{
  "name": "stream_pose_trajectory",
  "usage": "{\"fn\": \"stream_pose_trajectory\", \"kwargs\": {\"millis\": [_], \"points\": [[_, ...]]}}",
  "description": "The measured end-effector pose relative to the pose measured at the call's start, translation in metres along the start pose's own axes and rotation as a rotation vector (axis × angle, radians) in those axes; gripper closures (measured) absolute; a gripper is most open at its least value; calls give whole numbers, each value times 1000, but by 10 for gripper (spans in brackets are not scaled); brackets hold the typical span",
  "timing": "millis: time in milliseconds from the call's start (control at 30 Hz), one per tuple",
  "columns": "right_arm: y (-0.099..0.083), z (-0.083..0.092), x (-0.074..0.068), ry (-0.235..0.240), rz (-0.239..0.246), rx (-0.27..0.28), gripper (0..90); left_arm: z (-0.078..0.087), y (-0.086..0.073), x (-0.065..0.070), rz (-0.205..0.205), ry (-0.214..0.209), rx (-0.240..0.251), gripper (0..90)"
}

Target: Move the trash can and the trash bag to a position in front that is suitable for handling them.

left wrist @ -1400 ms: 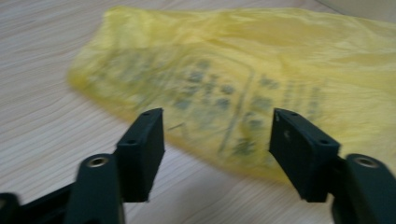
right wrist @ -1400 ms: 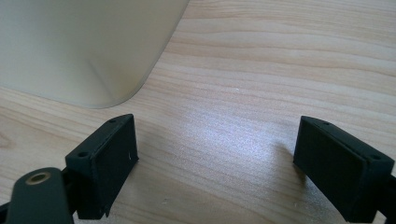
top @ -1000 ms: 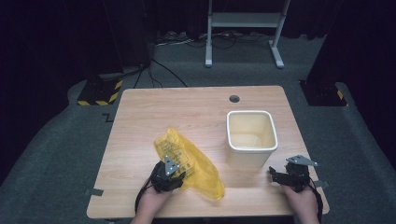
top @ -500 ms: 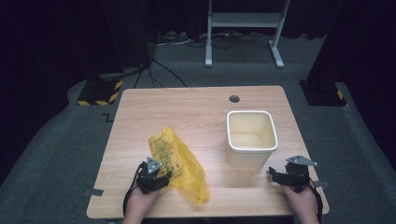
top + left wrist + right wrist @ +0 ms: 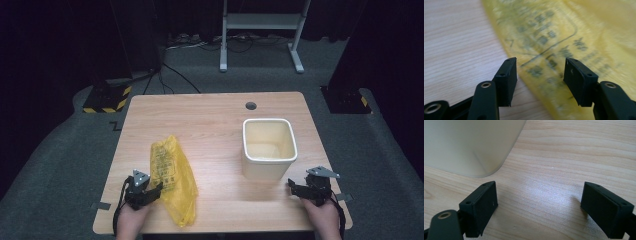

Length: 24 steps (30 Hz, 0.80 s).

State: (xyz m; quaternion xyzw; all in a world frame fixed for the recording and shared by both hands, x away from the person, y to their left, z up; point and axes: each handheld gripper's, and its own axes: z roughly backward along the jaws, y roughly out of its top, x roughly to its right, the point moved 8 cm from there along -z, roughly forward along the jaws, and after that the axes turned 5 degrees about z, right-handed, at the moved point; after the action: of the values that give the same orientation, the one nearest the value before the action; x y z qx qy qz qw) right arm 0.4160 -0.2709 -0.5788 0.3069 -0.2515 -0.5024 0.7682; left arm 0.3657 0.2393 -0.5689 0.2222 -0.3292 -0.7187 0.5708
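Nearby, cream bin upright, yellow bag lying flat

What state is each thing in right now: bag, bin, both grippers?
bag: lying flat and crumpled on the table, not held
bin: upright, open top, looks empty
left gripper: jaws open, at the bag's edge, no pinch
right gripper: jaws open, nothing between them, beside the bin
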Motion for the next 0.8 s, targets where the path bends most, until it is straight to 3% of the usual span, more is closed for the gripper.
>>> {"fn": "stream_pose_trajectory", "kwargs": {"millis": [33,67,133,367,433,567,633,667,733,800], "points": [[0,0,0,0,0,0,133,7,5,11,-26,-19,21,439],[0,0,0,0,-1,0,133,7,5,11,-26,-19,21,444],[0,0,0,0,0,0,133,17,6,28,-92,-41,31,475],[0,0,0,0,-1,0,133,28,-11,43,-102,-89,-13,559],[0,0,0,-1,-1,-1,133,21,-19,53,-107,-108,-49,572],[0,0,0,0,-1,-1,134,12,-18,65,-125,-126,-65,572],[0,0,-1,-1,-2,0,135,2,-12,82,-125,-157,-67,571],[0,0,-1,-1,-2,0,135,2,-12,82,-125,-157,-67,571],[0,0,-1,-1,-2,-1,135,-9,-5,98,-126,-170,-68,572],[0,0,-1,-1,-2,0,135,-13,-2,103,-126,-173,-69,572]]}}
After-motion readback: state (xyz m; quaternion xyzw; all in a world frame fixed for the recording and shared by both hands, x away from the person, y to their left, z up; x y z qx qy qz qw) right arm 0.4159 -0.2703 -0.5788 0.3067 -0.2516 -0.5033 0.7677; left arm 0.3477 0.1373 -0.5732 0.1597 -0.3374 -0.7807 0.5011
